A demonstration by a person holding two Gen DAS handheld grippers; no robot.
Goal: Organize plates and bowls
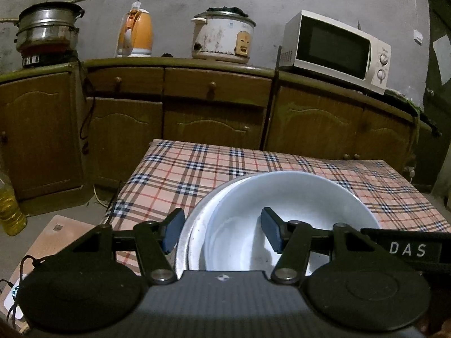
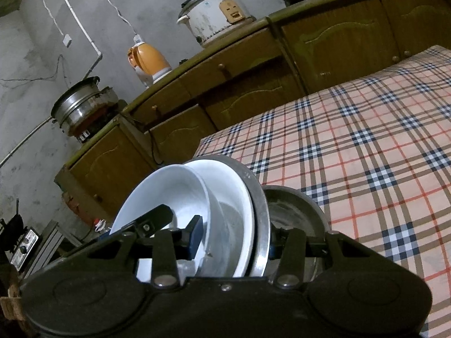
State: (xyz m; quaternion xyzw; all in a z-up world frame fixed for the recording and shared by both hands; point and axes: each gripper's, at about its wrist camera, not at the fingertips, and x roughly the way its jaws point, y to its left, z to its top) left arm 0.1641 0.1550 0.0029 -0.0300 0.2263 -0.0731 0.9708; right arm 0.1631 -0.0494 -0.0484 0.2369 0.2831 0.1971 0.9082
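Note:
A white bowl (image 1: 284, 211) sits nested in a wider white dish (image 1: 197, 236), which sits in a metal basin (image 1: 180, 242). My left gripper (image 1: 222, 231) grips the near left edge of this stack, with one pad outside the metal rim and the other inside the bowl. In the right wrist view the white bowl (image 2: 174, 191), the white dish (image 2: 236, 208) and the metal basin (image 2: 296, 214) appear tilted. My right gripper (image 2: 234, 239) clamps them, one pad inside the dishes and one behind the basin's wall. The left gripper's finger (image 2: 152, 219) shows inside the bowl.
The checked tablecloth (image 1: 253, 160) covers the table under and beyond the stack. Behind it run wooden cabinets (image 1: 214, 107) with a steamer pot (image 1: 48, 28), an orange kettle (image 1: 135, 33), a rice cooker (image 1: 222, 36) and a microwave (image 1: 338, 48). An oil bottle (image 1: 8, 208) stands on the floor at left.

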